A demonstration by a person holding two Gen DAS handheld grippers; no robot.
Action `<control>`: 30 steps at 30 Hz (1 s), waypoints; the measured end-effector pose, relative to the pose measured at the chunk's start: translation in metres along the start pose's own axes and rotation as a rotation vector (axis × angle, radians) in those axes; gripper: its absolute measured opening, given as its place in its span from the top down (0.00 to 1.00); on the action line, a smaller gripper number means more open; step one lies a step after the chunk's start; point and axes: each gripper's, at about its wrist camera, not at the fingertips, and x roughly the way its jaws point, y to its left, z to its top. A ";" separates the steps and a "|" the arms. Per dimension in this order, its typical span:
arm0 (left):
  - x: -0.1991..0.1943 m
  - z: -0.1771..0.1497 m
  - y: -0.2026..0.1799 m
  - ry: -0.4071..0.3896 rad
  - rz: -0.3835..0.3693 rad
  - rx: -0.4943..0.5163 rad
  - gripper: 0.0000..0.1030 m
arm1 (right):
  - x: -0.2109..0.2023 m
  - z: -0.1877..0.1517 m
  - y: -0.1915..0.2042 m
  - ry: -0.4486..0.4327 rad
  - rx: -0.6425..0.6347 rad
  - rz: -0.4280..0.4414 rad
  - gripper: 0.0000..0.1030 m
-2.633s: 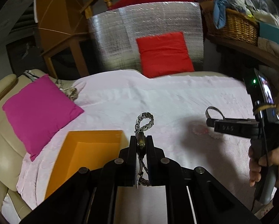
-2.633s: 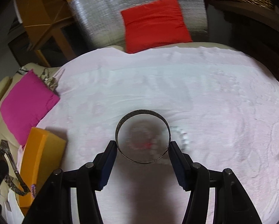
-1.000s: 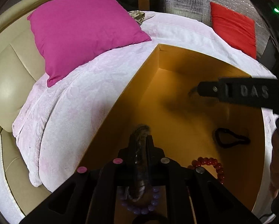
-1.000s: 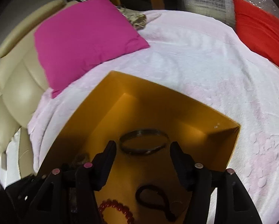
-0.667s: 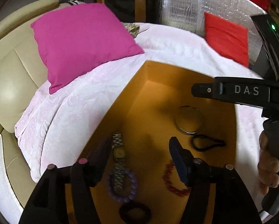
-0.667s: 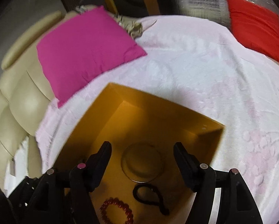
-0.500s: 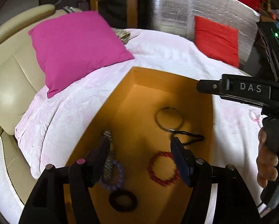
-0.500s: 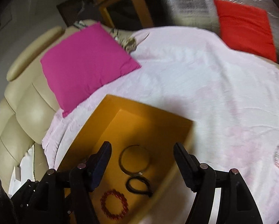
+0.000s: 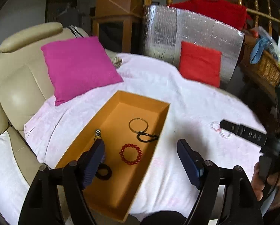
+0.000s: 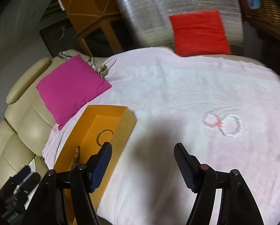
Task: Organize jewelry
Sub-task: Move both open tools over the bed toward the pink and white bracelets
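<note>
An orange box point(image 9: 110, 196) sits on the pale pink cloth; it also shows in the right wrist view point(image 10: 128, 121). Inside lie a metal bangle point(image 9: 138, 124), a black loop point(image 9: 147, 137), a red bead bracelet point(image 9: 131, 154), a watch point(image 9: 97, 133) and a black hair tie point(image 9: 103, 172). My left gripper point(image 9: 141, 161) is open and empty above the box's near right side. My right gripper point(image 10: 142, 161) is open and empty over the cloth right of the box; it also shows in the left wrist view point(image 9: 243, 133). Two pale bead bracelets point(image 10: 222, 124) lie on the cloth, ahead and to the right of it.
A magenta cushion point(image 9: 78, 67) leans on the beige sofa point(image 9: 18, 86) at left. A red cushion point(image 9: 200, 63) stands against a silver panel point(image 9: 187, 37) at the back. A wicker basket point(image 9: 262, 69) is at far right.
Both grippers released their items into the box, the watch and the bangle, and have pulled back and up. The right gripper has swung right toward the pale bracelets.
</note>
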 end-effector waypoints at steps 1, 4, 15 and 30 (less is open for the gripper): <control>-0.013 -0.002 0.001 -0.020 -0.019 -0.002 0.22 | -0.008 -0.003 -0.001 -0.006 0.003 -0.004 0.30; -0.042 -0.008 0.009 -0.072 -0.058 -0.008 0.22 | -0.036 -0.014 0.004 -0.019 0.004 -0.019 0.30; -0.056 -0.034 0.069 0.013 -0.037 -0.054 0.22 | -0.095 -0.032 0.063 -0.068 -0.098 -0.033 0.29; -0.048 -0.039 0.100 0.067 0.233 -0.131 0.21 | -0.090 -0.046 0.086 -0.078 -0.096 -0.026 0.28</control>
